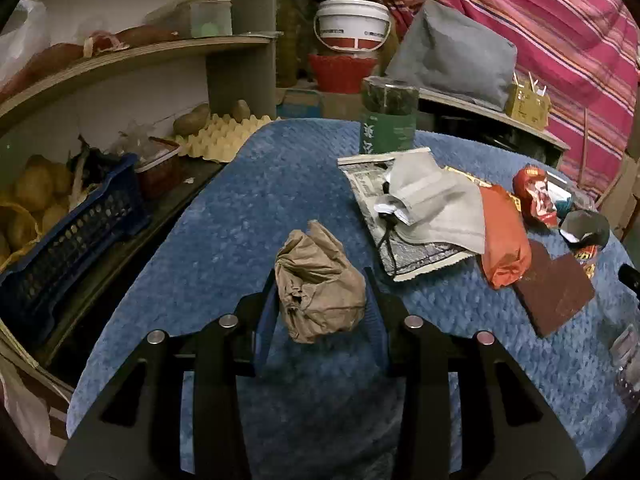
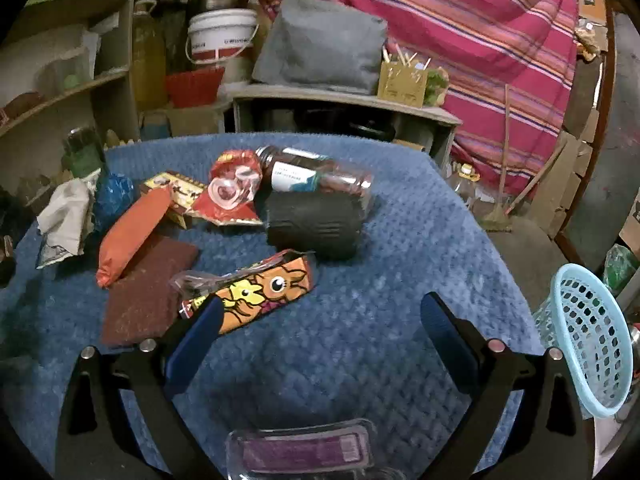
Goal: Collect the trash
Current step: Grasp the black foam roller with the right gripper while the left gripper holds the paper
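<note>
Sitting on the shelf at the far left is a blue crate (image 1: 76,232), with an egg tray (image 1: 224,136) just beyond it. Gripping a crumpled brown paper ball (image 1: 320,284) is the left gripper (image 1: 320,292), its two blue pads pressing on the ball's sides above the blue cloth (image 1: 224,216). Lying farther right on the cloth are a grey face mask (image 1: 436,204), an orange packet (image 1: 504,236) and a brown pad (image 1: 552,288) touching it. Hovering with its jaws spread wide and nothing between them is the right gripper (image 2: 324,316), just beside a cartoon wrapper (image 2: 260,292). Standing at the far right, off the cloth, is a light blue basket (image 2: 588,340).
</note>
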A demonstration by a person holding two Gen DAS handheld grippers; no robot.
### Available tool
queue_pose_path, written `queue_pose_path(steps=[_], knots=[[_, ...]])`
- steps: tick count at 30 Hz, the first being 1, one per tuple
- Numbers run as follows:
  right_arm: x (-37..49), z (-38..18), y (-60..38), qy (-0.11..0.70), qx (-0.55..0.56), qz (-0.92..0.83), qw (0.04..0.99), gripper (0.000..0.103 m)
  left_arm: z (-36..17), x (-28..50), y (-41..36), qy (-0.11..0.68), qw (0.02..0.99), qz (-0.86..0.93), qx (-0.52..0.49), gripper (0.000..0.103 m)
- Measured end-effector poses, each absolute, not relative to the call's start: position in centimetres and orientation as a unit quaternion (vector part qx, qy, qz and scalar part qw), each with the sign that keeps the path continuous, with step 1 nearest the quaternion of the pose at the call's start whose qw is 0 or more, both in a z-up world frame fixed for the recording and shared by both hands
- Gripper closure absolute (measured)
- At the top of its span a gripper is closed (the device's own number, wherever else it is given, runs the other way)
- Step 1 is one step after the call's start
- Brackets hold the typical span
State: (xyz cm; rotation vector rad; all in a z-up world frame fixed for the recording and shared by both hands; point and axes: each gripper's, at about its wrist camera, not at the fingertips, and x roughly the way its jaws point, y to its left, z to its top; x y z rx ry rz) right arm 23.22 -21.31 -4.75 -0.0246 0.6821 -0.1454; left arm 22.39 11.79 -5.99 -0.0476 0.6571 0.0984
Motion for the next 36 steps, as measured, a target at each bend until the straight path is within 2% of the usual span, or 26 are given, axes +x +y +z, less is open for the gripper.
queue_pose_path(steps=[8,15,27,29,31,36], knots=[[26.1,-4.8,-19.1,0.361,-0.017,-0.082,0.929,0.007,-6.5,23.0,11.1,0.334,0.942,0.041,-0.014,0.064],[28.4,-3.6,-21.1,0.364,-0.006,-0.099,0.926,0.007,-6.6,22.9,11.5,0.336,0.941,0.038,-0.023,0.064],[32.9,-5.6,-22.6,0.395,0.008,-0.076,0.916,0.007,-6.9,23.4,11.5,0.342,0.938,0.04,-0.031,0.064],[33.1,-6.0,-22.7,0.401,0.009,-0.067,0.914,0.009,-7.0,23.6,11.3,0.343,0.938,0.042,-0.029,0.064],[33.1,-6.1,-22.8,0.401,0.015,-0.056,0.914,0.03,-7.1,23.8,11.1,0.344,0.938,0.043,-0.026,0.064],[32.7,-5.9,-22.9,0.394,0.014,-0.037,0.918,0.03,-7.2,24.5,10.6,0.349,0.936,0.045,-0.024,0.064]])
